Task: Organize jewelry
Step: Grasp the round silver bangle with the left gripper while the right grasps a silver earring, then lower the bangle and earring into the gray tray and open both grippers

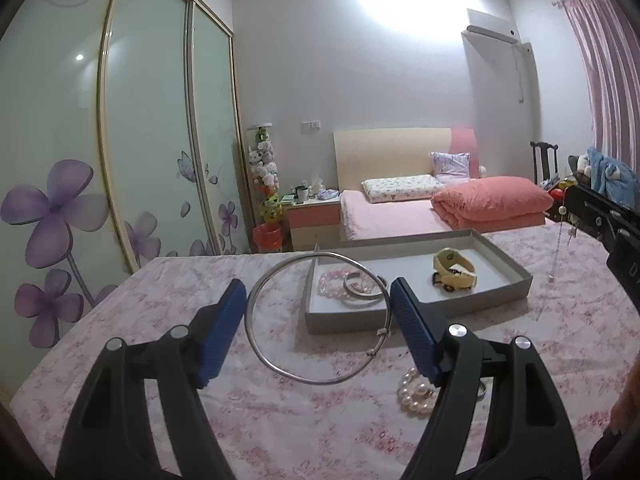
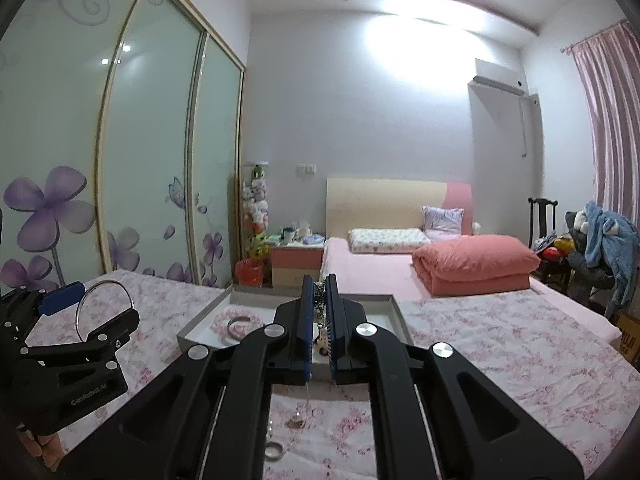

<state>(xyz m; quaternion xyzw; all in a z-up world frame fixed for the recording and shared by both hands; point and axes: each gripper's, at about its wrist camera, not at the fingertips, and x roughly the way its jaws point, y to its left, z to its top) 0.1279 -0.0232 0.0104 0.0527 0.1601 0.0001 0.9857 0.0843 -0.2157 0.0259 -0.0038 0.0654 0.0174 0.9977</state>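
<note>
A grey shallow box (image 1: 504, 258) lies on the floral cloth; it holds a pink bead bracelet (image 1: 330, 282), a silver bangle (image 1: 360, 288) and a yellow watch (image 1: 454, 270). A large silver neck ring (image 1: 272, 354) lies half over the box's left corner. My left gripper (image 1: 318, 298) is open, its blue pads either side of the ring. A pearl bracelet (image 1: 416, 394) lies by the right finger. My right gripper (image 2: 319, 292) is shut on a thin chain necklace (image 2: 320, 300) with pearls, which hangs above the box (image 2: 200, 322). The chain also shows in the left wrist view (image 1: 558, 248).
A small ring (image 2: 275, 450) and another small piece (image 2: 296, 424) lie on the cloth under my right gripper. Behind the table stand a pink bed (image 1: 400, 212), a nightstand (image 1: 312, 220), a wardrobe with glass doors (image 1: 140, 140) and a chair with clothes (image 2: 600, 248).
</note>
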